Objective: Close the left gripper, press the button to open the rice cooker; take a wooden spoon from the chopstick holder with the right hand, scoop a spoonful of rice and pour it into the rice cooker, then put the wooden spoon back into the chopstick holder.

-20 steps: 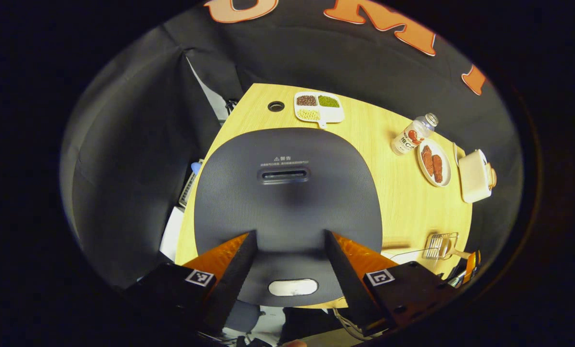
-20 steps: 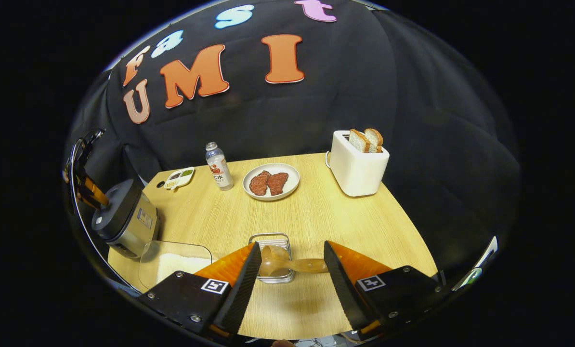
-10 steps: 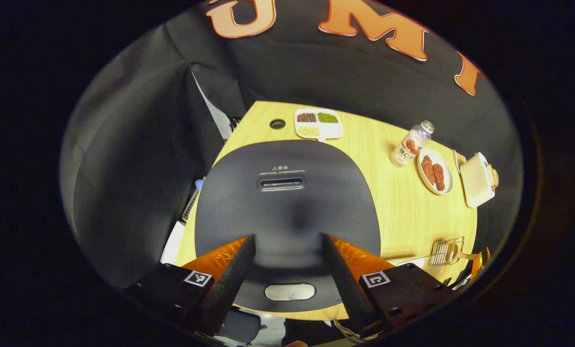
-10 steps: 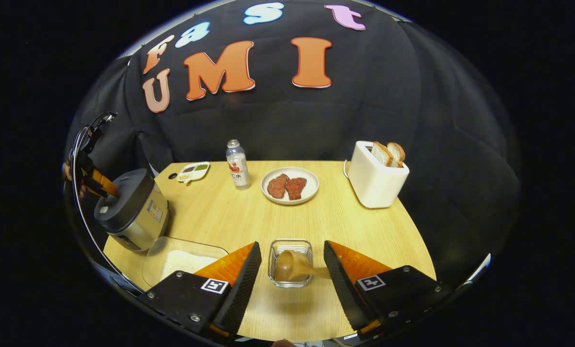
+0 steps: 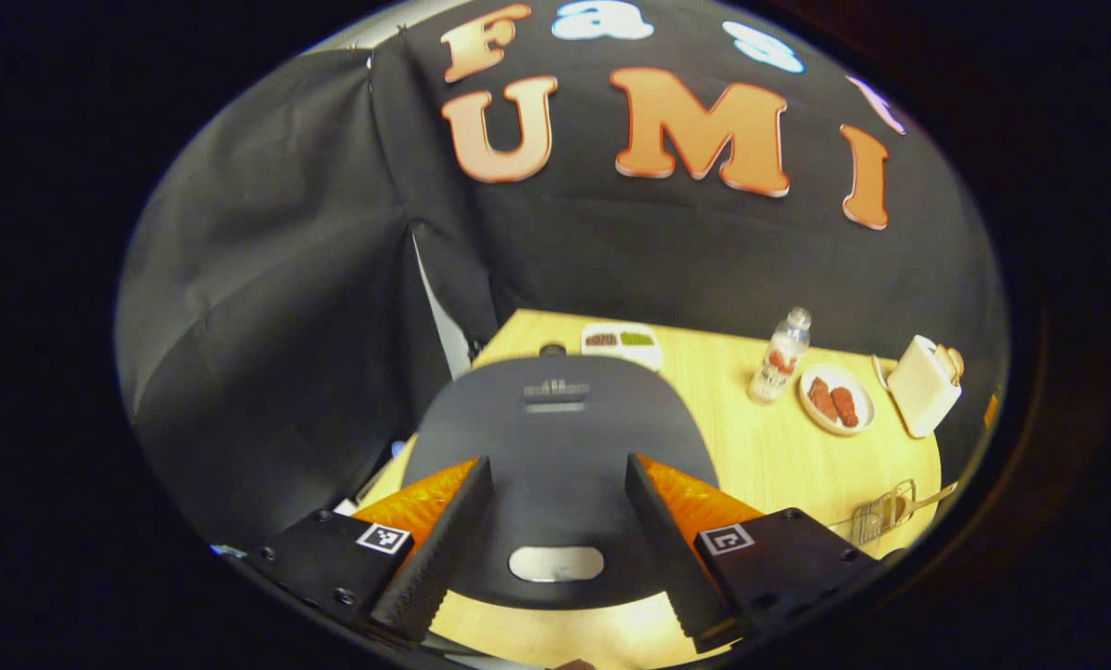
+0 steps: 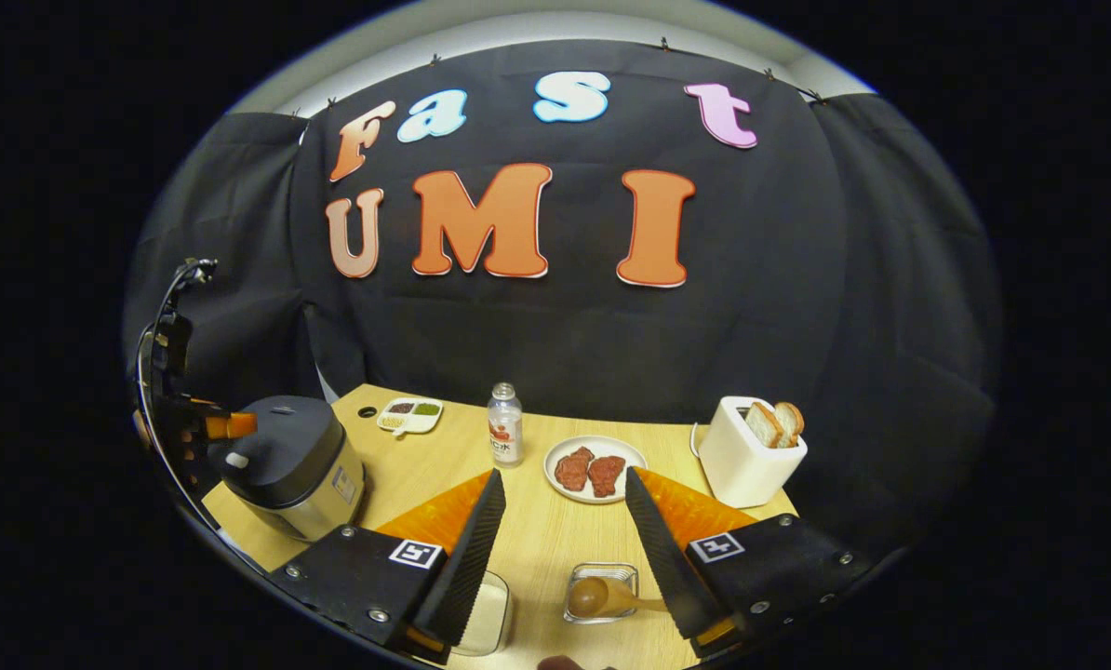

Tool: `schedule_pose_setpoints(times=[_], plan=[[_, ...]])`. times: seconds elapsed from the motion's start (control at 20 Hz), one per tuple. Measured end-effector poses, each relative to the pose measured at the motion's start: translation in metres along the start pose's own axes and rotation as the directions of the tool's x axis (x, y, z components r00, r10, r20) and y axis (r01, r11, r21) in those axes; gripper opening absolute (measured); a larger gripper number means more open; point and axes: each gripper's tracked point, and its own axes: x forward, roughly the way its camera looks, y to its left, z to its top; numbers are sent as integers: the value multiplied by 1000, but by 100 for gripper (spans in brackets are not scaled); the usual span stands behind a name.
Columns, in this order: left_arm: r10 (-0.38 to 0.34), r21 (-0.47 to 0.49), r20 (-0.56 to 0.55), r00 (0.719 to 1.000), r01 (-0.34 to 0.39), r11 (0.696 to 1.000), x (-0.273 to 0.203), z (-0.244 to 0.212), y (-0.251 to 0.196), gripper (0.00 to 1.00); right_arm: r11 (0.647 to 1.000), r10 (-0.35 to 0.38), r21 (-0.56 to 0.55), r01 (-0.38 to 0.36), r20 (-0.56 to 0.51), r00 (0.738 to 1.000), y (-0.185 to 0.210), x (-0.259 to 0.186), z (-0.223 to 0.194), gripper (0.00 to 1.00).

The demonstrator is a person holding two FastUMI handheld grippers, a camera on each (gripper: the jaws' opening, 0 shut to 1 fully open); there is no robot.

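Opening step in hand, judging by the shut lid: left tongs (image 5: 555, 507) spread wide over the rice cooker (image 5: 555, 465), holding nothing, oval button (image 5: 555, 564) lying between the fingers near the front edge. Still to pinch the fingers together before pressing down on that button. Right tongs (image 6: 555, 530) also wide apart and empty, hanging above the worktop (image 6: 537, 535) to the right of the rice cooker (image 6: 290, 465). Wooden spoon (image 6: 602, 596) lying in the chopstick holder (image 6: 602, 591), a clear square tub just right of centre, handle poking toward the right finger. Clear dish of rice (image 6: 486, 609) between cooker and holder, partly hidden behind a finger. Farther back from the cooker: small sectioned tray (image 6: 409, 414), bottle (image 6: 504, 437), plate of meat (image 6: 595, 470), toaster (image 6: 749, 456) with bread. Nothing blocking the button; the lid likely to swing up, so tongs to draw clear after the press.
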Motion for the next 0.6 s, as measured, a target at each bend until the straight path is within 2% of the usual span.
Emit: schedule_pose_setpoints(times=[0.15,0.3,0.4,0.6], plan=[[-39,23,206,978,34,999,-41,58,-11,96,1000,19,-15,-18,78,997,16,-3,30,83],[-78,92,351,933,49,995,-78,95,-21,96,999,22,-40,-16,155,988,25,-10,58,85],[-110,106,409,906,72,992,-106,119,-32,95,999,22,-45,-13,204,979,29,-16,75,85],[-139,98,476,868,105,990,-131,133,-41,97,998,34,-54,-18,295,955,34,-28,102,87]])
